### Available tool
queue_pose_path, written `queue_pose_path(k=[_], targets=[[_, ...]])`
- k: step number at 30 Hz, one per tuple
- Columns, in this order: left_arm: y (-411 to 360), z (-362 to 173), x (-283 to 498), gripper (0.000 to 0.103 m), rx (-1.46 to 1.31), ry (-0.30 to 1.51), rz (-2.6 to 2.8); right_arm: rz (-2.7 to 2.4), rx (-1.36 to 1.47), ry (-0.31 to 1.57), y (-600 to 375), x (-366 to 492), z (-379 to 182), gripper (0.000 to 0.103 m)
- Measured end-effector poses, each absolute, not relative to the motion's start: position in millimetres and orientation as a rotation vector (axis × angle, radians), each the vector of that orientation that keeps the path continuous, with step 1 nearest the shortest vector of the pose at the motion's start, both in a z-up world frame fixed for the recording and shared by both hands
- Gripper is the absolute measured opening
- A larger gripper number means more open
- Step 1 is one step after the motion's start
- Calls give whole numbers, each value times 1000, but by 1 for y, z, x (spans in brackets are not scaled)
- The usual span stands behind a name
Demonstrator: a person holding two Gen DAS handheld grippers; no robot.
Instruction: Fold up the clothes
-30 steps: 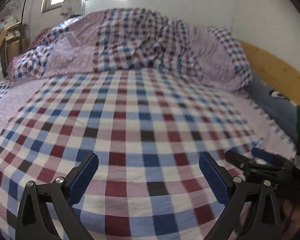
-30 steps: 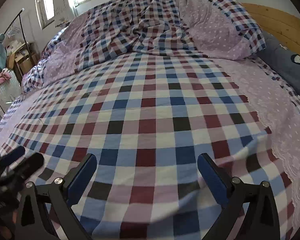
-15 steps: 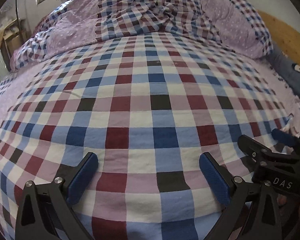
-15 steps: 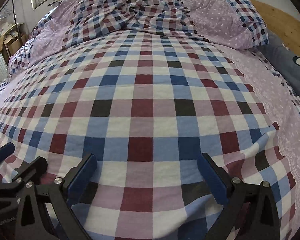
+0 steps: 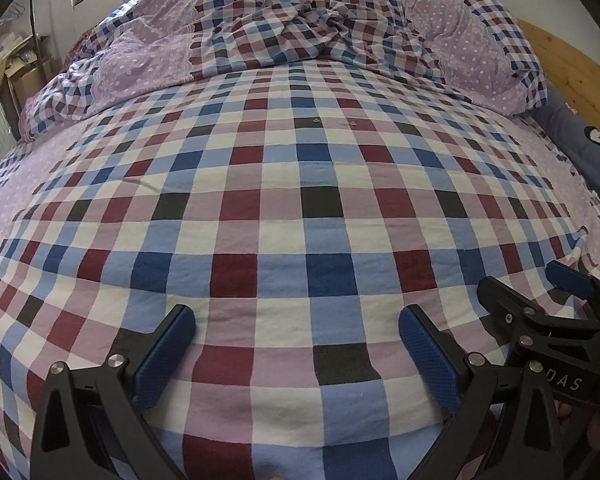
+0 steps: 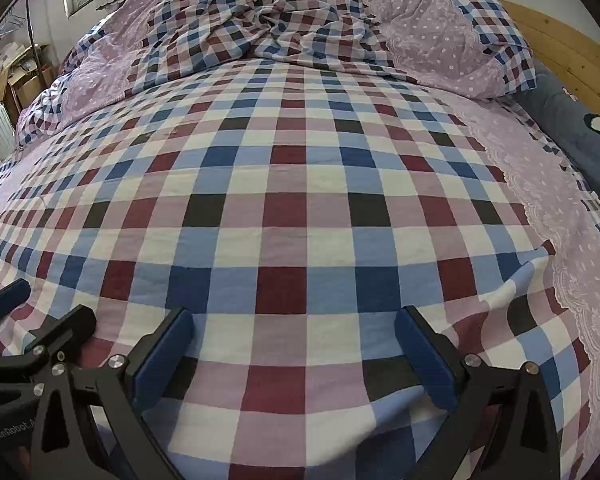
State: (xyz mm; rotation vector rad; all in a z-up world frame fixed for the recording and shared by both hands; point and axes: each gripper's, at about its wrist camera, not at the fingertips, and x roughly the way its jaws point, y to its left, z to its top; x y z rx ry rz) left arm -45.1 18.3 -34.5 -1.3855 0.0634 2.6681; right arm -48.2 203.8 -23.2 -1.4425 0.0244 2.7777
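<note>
**Both grippers low over checked cloth, jaws wide, nothing held**

Checked cloth (image 5: 292, 216): red/blue/white/lilac squares, spread flat on the bed, fills most of both views. Mostly smooth; a few shallow creases at its near right edge (image 6: 512, 280), where it meets the lilac dotted sheet (image 6: 588, 264) w/ lace trim. Cannot tell whether the cloth is a garment or bedding.

L gripper (image 5: 296, 344): jaws spread wide, blue pads (image 5: 164, 356) well apart, nothing between them but cloth surface below. Low over the near part of the cloth; contact w/ fabric not clear.

R gripper (image 6: 294, 340): same, jaws wide apart, empty, blue pads (image 6: 424, 356) low over the near edge. Seen from L cam it sits just beside, lower right (image 5: 540, 304); L gripper shows at lower left of R cam (image 6: 32, 320).

Vs. 0.5 s ago: both cams closer to the cloth, squares look larger, far wall and most of the window out of frame. Vs. 1.0 s ago: bigger change, views pitched down. Jaw opening unchanged on both. Cloth not shifted.

Further out: rumpled checked duvet (image 5: 300, 20) heaped at far end, pillow w/ lilac dotted case (image 6: 440, 40) at right, dark blue cushion (image 5: 580, 148) by the wooden headboard (image 6: 560, 44). Clutter and a rack at far left (image 5: 16, 72).
</note>
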Motion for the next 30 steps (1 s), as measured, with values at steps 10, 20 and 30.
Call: queue_pose_path(k=[10, 20, 30], targets=[[18, -35, -46, 103, -1384, 64, 2668, 2784, -1438, 20, 202, -45, -21, 103], [18, -35, -45, 103, -1379, 57, 2671, 2787, -1438, 14, 202, -46, -21, 103], [19, -35, -45, 103, -1377, 58, 2672, 2789, -1438, 12, 203, -46, -21, 103]])
